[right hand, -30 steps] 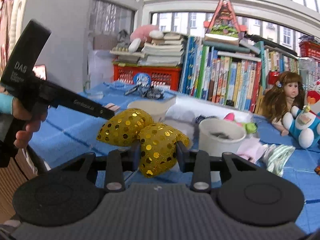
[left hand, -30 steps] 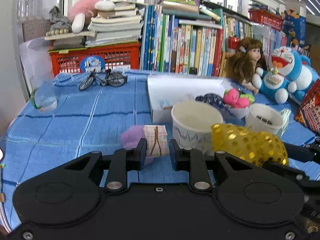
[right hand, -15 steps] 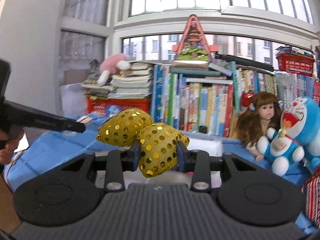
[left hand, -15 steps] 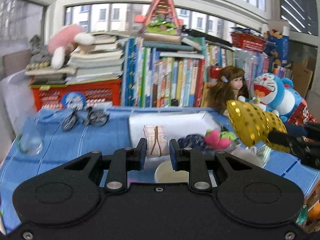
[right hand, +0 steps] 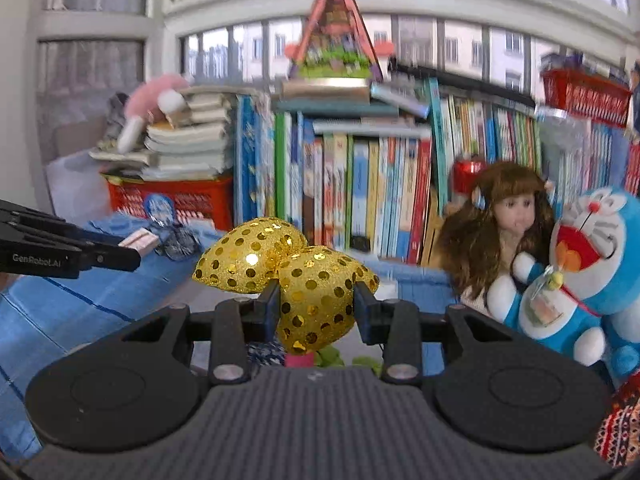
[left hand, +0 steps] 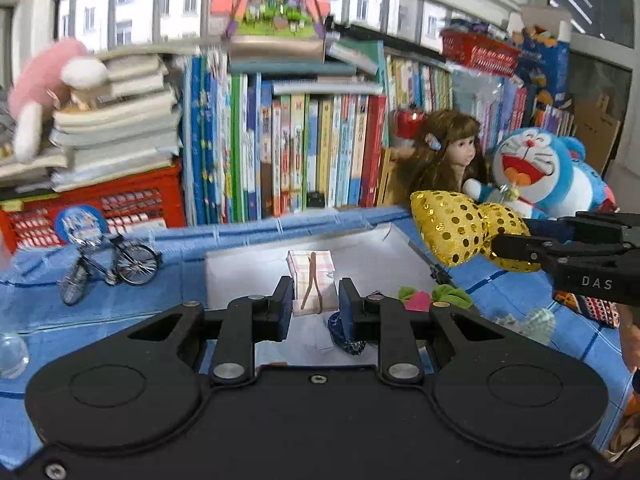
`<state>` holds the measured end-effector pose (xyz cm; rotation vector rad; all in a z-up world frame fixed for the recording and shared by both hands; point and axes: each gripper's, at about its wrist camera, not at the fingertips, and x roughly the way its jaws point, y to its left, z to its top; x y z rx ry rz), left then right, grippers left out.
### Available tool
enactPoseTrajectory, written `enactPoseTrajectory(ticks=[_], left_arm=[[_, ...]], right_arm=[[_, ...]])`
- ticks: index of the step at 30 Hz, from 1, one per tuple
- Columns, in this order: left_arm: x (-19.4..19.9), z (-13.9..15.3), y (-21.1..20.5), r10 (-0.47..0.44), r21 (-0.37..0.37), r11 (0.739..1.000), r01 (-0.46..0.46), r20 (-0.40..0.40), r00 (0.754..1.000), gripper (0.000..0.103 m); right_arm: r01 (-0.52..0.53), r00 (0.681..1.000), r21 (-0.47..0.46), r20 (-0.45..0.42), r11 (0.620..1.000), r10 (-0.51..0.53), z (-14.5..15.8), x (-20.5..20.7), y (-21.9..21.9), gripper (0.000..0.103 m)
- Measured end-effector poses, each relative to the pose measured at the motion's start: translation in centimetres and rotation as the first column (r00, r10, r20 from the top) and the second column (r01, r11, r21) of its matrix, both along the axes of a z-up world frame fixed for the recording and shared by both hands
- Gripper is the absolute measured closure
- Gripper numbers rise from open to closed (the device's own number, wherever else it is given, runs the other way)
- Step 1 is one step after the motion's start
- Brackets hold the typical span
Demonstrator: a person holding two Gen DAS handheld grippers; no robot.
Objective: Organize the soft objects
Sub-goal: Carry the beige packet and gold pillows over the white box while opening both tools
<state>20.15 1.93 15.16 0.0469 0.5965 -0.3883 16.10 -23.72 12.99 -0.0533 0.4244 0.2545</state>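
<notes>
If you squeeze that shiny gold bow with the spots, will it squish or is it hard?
Probably squishy: the gold bow looks puffy like a little pillow, and the right gripper pinches one lobe without it cracking. It seems light, since the free lobe stays up. The sequins may make it a bit slippery.

I see a toy bicycle on the blue tablecloth, a red crate under stacked books, upright picture books, and a miniature A-frame house on top.
</notes>
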Motion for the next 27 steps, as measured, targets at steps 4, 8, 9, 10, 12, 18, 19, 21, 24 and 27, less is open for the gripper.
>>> enactPoseTrajectory(ticks=[4, 8, 9, 10, 12, 18, 19, 21, 24, 27], left_arm=[[4.2, -2.1, -0.4, 0.002, -0.008, 1.000, -0.003, -0.095, 0.996, 0.080], [8.2, -4.3, 0.0, 0.020, -0.025, 0.999, -0.025, -0.186, 0.982, 0.080], [8.9, -4.8, 0.1, 0.028, -0.018, 0.999, -0.032, -0.195, 0.980, 0.080], [9.7, -5.3, 0.1, 0.038, -0.007, 0.999, -0.040, -0.203, 0.978, 0.080], [10.9, -6.2, 0.1, 0.051, -0.002, 0.999, -0.053, -0.225, 0.973, 0.080], [13.7, -8.9, 0.1, 0.071, 0.007, 0.997, -0.072, -0.300, 0.951, 0.080], [13.9, -9.2, 0.0, 0.073, 0.014, 0.997, -0.072, -0.306, 0.949, 0.080], [14.3, -9.9, -0.2, 0.075, 0.034, 0.997, -0.068, -0.314, 0.946, 0.080], [15.0, -10.8, -0.4, 0.095, 0.062, 0.995, -0.079, -0.330, 0.939, 0.080], [15.3, -11.7, -0.3, 0.114, 0.081, 0.993, -0.092, -0.347, 0.931, 0.080]], right_arm=[[0.009, 0.995, 0.004, -0.101, 1.000, -0.009, -1.8, 4.0, -0.6, 0.061], [0.021, 0.983, 0.018, -0.181, 1.000, -0.017, -3.7, 7.2, -0.8, 0.061], [0.023, 0.981, 0.015, -0.193, 1.000, -0.020, -4.1, 7.8, -0.8, 0.061], [0.029, 0.979, 0.011, -0.204, 1.000, -0.026, -4.6, 8.5, -0.8, 0.061], [0.038, 0.973, 0.017, -0.227, 0.999, -0.034, -5.3, 9.7, -0.7, 0.061], [0.063, 0.958, 0.022, -0.281, 0.998, -0.054, -7.2, 12.2, -0.5, 0.061], [0.064, 0.957, 0.018, -0.285, 0.998, -0.056, -7.4, 12.3, -0.5, 0.061], [0.070, 0.953, 0.003, -0.295, 0.998, -0.066, -7.9, 12.8, -0.3, 0.060], [0.069, 0.952, -0.015, -0.299, 0.998, -0.070, -8.1, 13.3, 0.0, 0.060], [0.067, 0.947, -0.047, -0.311, 0.997, -0.078, -8.2, 13.9, 0.6, 0.060]])
